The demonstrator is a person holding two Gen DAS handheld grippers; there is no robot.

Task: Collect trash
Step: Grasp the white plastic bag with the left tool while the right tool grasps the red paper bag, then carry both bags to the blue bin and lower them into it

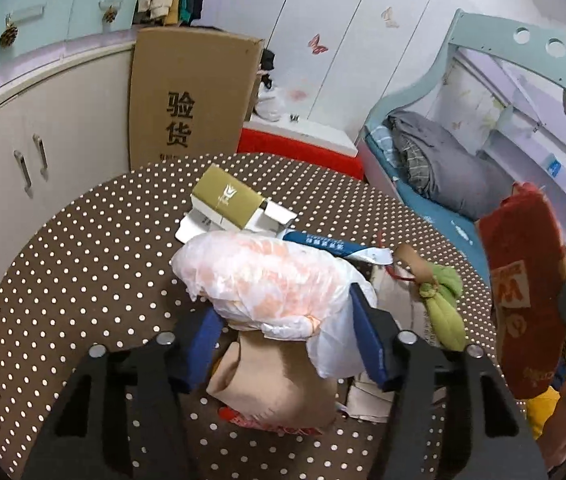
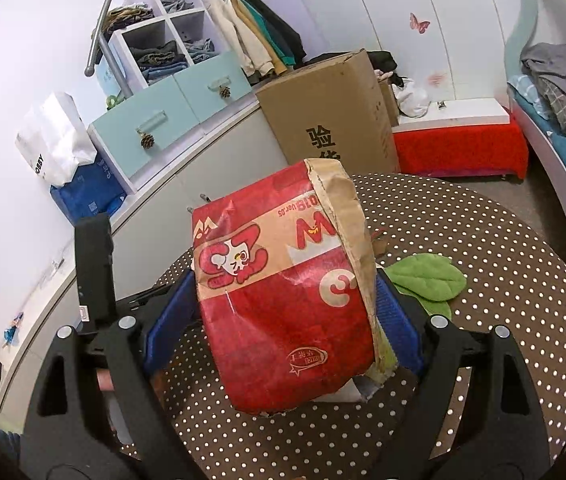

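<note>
The left gripper [image 1: 287,320] squeezes a plastic bag [image 1: 267,276], the right gripper [image 2: 283,320] squeezes a red paper bag [image 2: 283,312], both above the dotted table [image 1: 83,264], cardboard box [image 1: 191,96] beyond.

Litter pile [image 1: 283,280] crowds table middle; left cloth [image 1: 83,272] free.

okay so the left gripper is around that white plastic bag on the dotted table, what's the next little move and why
Probably lift the plastic bag with the left gripper, then carry it to the red paper bag that the right gripper holds up. The pads sit on both sides of the plastic bag, which lies on other trash on the table.
</note>
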